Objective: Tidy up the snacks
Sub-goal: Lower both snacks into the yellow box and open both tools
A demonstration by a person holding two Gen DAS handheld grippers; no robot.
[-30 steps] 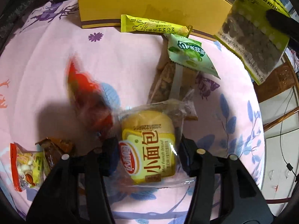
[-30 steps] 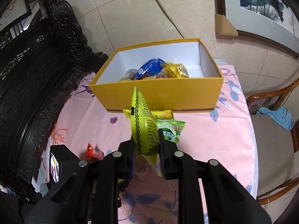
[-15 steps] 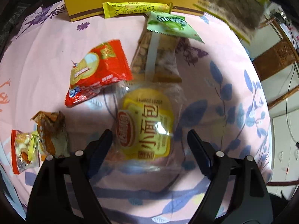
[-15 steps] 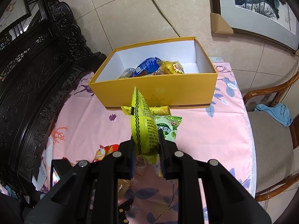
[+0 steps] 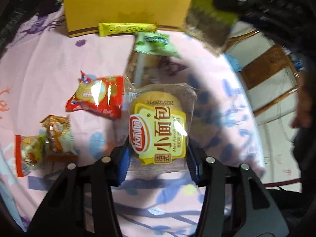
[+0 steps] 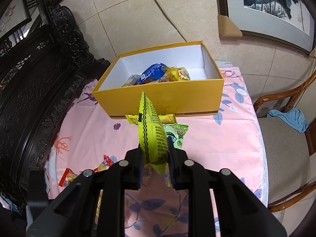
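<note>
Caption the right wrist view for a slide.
Right gripper holds a yellow-green packet before the open yellow box.

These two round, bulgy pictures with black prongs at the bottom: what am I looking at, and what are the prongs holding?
No robot here: a person holds a two-fingered gripper in each hand, and a wide-angle camera on each looks forward along its fingers.

In the left wrist view, the left gripper is closing its jaws, with a yellow mini French bread packet between them. On the pink floral tablecloth beside it lie a red snack packet, an orange wrapped sweet and a red-edged packet of mixed nuts.

In the right wrist view, the right gripper is shut on a yellow-green seed bag, aimed toward the yellow box, which already contains a few snacks. A green packet and a yellow bar lie in front of it.
</note>
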